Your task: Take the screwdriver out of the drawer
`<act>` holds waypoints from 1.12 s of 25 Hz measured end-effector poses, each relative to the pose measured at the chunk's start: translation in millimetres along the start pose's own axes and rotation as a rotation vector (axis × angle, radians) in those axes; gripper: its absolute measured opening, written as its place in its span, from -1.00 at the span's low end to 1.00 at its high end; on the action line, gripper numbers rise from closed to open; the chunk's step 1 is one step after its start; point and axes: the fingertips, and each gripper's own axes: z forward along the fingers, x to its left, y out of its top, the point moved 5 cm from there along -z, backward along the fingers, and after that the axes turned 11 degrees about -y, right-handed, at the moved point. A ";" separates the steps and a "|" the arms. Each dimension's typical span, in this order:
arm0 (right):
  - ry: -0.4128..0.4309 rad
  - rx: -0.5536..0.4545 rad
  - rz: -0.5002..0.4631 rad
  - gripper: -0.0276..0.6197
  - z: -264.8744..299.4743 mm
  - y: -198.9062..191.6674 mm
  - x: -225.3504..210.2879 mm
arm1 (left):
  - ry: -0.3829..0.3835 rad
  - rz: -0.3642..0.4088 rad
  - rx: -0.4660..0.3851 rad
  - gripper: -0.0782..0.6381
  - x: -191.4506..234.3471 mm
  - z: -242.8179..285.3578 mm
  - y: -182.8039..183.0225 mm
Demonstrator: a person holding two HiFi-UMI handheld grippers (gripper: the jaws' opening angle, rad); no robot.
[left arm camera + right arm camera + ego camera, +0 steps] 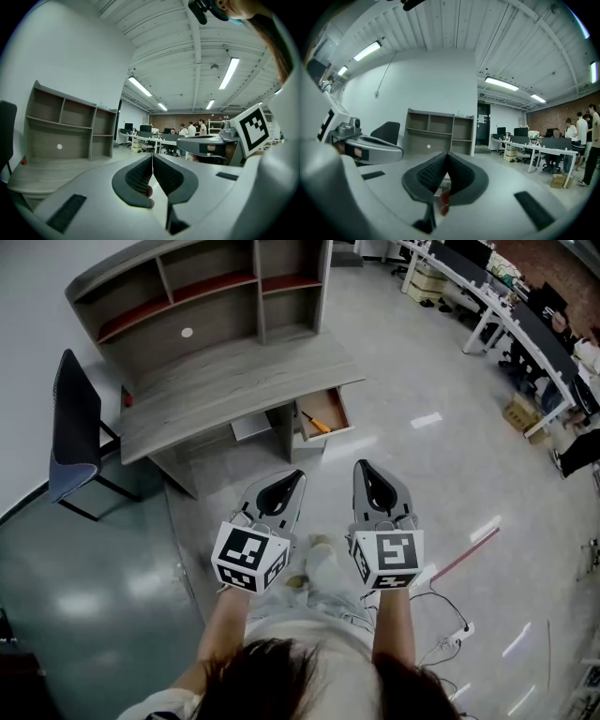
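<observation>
My left gripper (297, 474) and right gripper (362, 465): fingers closed, empty, held side by side above floor (422, 381). Screwdriver (316, 423) lies in open drawer (339, 409) under table (225, 381), well apart from me.

Orange-handled screwdriver (316, 423) lies diagonally in the open drawer (339, 415)

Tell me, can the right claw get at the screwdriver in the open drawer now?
Probably yes. The drawer stands open, the screwdriver lies uncovered inside, and nothing visible stands between it and the right claw. That claw is shut, so it must open first.
</observation>
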 end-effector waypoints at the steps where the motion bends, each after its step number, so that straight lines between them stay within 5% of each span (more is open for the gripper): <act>1: 0.007 -0.004 0.002 -0.83 5.5 -0.7 -1.9 | 0.003 0.000 0.001 -0.73 3.4 5.1 -0.1; 28: 0.188 0.059 -0.046 -0.83 196.8 -40.2 -72.6 | 0.155 -0.028 0.013 -0.73 117.6 167.5 11.6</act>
